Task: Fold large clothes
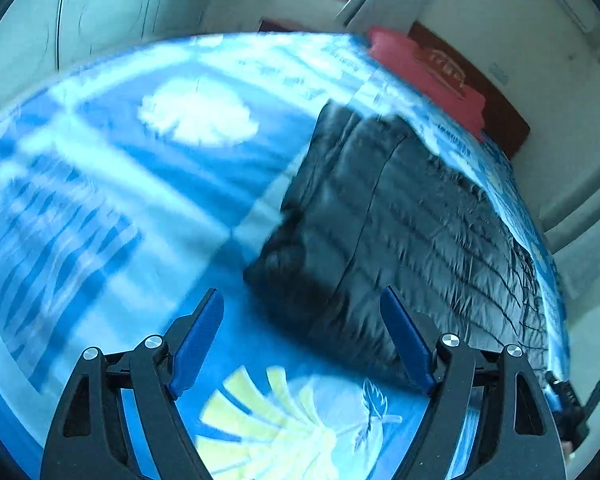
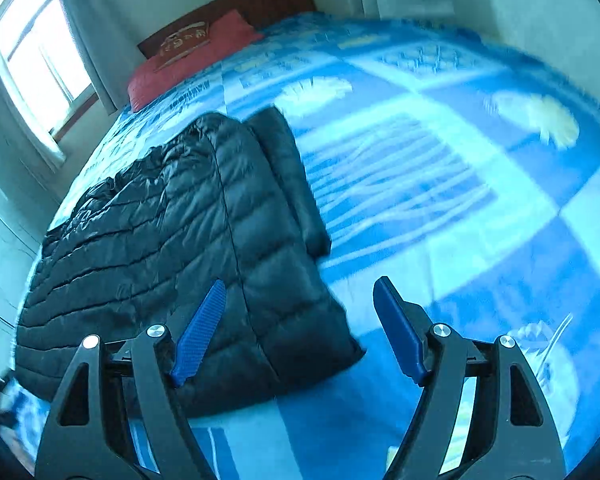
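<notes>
Item: black quilted puffer jacket [image 2: 172, 232], folded, lying on my blue-and-white patterned bed cover [image 2: 440, 184]. My left tongs [image 1: 302, 312] hang released, jacket ahead and right. My right tongs [image 2: 300, 304], released, straddle its near corner without touching.

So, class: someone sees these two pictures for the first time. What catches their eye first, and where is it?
First the black quilted jacket, lying folded on the blue patterned bedspread near the bed's edge. Next the red pillow at the headboard end, near the window. Close to each lens, blue-padded jaws stand open and empty: left gripper, right gripper.
</notes>
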`<state>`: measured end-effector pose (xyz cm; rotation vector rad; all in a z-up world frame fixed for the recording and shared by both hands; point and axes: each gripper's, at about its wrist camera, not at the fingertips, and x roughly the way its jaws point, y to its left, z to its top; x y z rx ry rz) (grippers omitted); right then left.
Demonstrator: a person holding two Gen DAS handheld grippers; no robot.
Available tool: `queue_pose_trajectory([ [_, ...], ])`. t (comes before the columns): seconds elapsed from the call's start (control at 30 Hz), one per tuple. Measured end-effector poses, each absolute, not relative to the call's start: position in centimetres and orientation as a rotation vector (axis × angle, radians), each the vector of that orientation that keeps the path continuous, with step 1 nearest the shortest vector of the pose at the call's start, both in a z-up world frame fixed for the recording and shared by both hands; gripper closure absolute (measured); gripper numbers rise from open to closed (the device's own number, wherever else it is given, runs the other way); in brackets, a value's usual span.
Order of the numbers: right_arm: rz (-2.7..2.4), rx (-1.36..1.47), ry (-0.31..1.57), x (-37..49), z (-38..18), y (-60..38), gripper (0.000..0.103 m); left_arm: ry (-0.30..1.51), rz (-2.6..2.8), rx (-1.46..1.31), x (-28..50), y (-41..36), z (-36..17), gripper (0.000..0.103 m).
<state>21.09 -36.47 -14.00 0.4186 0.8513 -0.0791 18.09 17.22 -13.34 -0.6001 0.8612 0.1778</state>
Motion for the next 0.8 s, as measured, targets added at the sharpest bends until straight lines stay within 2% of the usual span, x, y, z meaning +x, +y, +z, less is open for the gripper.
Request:
queue_pose_trajectory([
  [0.3, -0.088, 0.427, 0.875, 21.8, -15.5, -34.8, 0.029, 0.881, 0.142, -0.779, 20.7, 17.2, -16.7, 0.024],
  [0.33, -0.095, 0.438, 0.871, 21.8, -15.6, -34.8, 0.033, 0.875, 0.146, -0.784, 20.9, 17.2, -16.7, 0.035],
  [0.4, -0.085, 0.485, 0.861, 21.7, -15.9, -34.9, 0.054, 0.877, 0.136, -0.756, 21.5, 16.8, -16.4, 0.051],
  [0.43, -0.072, 0.505, 0.854, 21.6, -15.9, -35.0, 0.059, 0.876, 0.126, -0.751, 21.7, 16.6, -16.2, 0.062],
  [0.5, -0.037, 0.544, 0.822, 21.2, -15.5, -35.0, 0.076, 0.872, 0.103, -0.759, 21.8, 16.4, -15.9, 0.071],
  [0.63, -0.014, 0.536, 0.769, 20.0, -13.9, -34.5, 0.085, 0.851, 0.080, -0.746, 21.6, 16.1, -14.9, 0.082],
  [0.8, 0.011, 0.548, 0.751, 17.0, -13.0, -34.4, 0.086, 0.842, 0.067, -0.709, 20.2, 16.4, -13.7, 0.083],
])
